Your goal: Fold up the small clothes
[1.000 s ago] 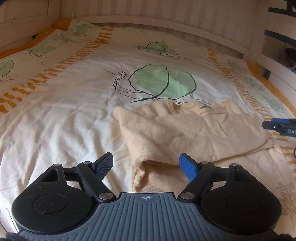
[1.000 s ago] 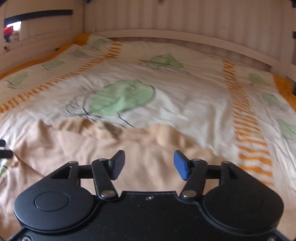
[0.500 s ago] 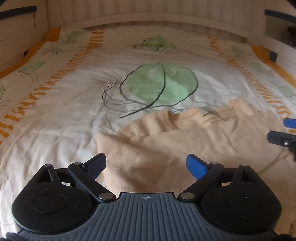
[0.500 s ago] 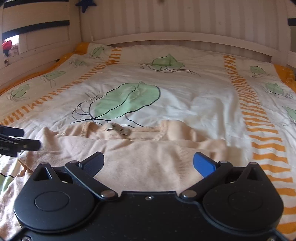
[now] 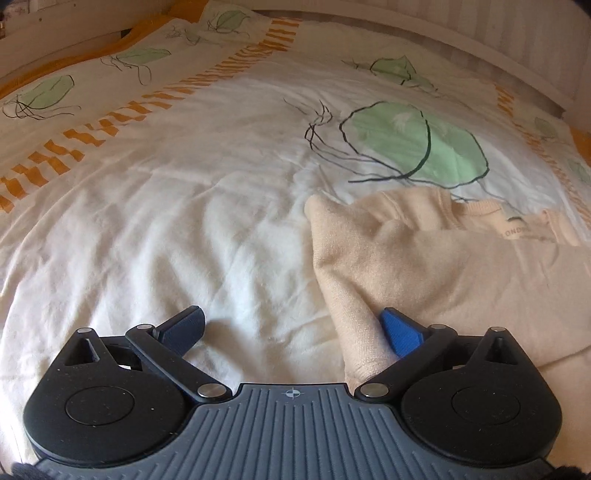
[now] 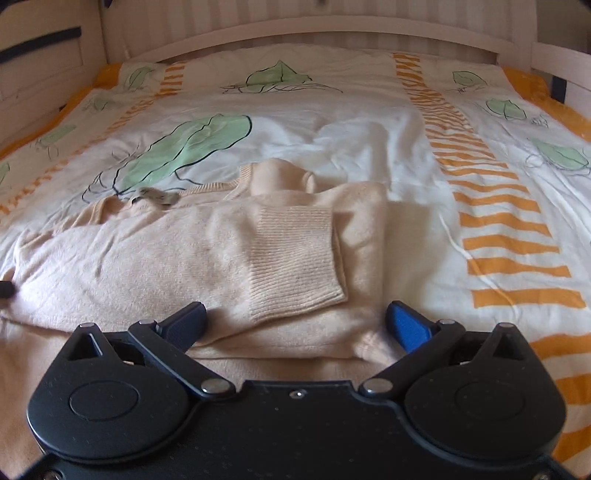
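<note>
Bedding: white duvet (image 5: pixel 184 221) with green leaf prints and orange stripes, on a pale wooden bed frame (image 6: pixel 332 27).
Left gripper (image 5: pixel 291 325): jaws spread wide and just finishing their opening; nothing pinched. The blue right-hand finger (image 5: pixel 400 330) lies against the sweater's near left edge, the dark one over bare duvet.
Right gripper (image 6: pixel 295 319): jaws fully apart, clamped on nothing, straddling the sweater's near right portion.
Sweater (image 6: pixel 147 258): cream knit, lying across the duvet, lower part folded up toward the neck label (image 6: pixel 157 195); ribbed cuff (image 6: pixel 295 254) of one sleeve laid on top.
Hand pose: both tools angled downward toward the near fold (hands themselves out of view).
Risk, left: a closing jaw may catch duvet with the knit, since one finger sits off the garment.
Risk, right: gripping only the top layer would likely drag the cuff and undo the fold.
</note>
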`<state>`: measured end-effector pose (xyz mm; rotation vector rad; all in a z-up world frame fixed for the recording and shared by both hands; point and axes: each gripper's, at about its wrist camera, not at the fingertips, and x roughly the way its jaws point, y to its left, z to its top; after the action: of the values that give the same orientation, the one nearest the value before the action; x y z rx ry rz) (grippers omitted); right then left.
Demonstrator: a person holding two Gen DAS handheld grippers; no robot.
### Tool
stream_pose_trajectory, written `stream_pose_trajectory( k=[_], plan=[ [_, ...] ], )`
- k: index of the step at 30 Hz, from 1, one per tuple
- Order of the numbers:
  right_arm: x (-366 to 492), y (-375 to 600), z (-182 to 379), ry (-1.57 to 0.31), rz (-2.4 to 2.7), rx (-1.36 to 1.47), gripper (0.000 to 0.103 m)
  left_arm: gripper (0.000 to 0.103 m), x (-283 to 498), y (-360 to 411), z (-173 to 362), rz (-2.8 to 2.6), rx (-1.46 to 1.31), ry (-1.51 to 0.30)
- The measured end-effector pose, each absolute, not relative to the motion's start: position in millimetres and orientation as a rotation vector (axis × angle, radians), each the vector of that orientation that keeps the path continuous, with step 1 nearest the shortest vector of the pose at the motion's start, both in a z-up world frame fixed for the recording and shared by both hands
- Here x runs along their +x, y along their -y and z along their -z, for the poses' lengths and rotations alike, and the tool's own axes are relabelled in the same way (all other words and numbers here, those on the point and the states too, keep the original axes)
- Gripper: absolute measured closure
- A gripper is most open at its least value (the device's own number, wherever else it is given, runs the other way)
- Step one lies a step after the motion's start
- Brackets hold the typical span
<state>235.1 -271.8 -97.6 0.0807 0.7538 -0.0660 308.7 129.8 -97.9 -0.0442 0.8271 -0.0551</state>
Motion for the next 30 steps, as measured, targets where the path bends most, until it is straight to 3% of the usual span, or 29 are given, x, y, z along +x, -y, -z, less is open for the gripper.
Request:
stream_pose_trajectory(
  k=[9,15,21,26,30],
  plan=[
    [223,259,64,-0.596,0.102,0.045,0.0,0.001,342,-110,80,0.037,0.07,-0.756],
    [260,255,81,-0.695,0.103,0.007,0.0,0.0,386,-110,112,-0.028,0.177,-0.836],
    [268,275,105,-0.73,0.159,0.111,0.0,0.0,389,-123,112,0.008,0.113,-0.851],
    [260,279,99,-0.705,0.135,0.142,0.0,0.0,359,-141,82,0.009,-0.037,-0.794],
    [245,283,87,-0.655,0.125,0.168,0.0,0.0,313,-134,69,0.077,0.033,-0.775]
  ],
)
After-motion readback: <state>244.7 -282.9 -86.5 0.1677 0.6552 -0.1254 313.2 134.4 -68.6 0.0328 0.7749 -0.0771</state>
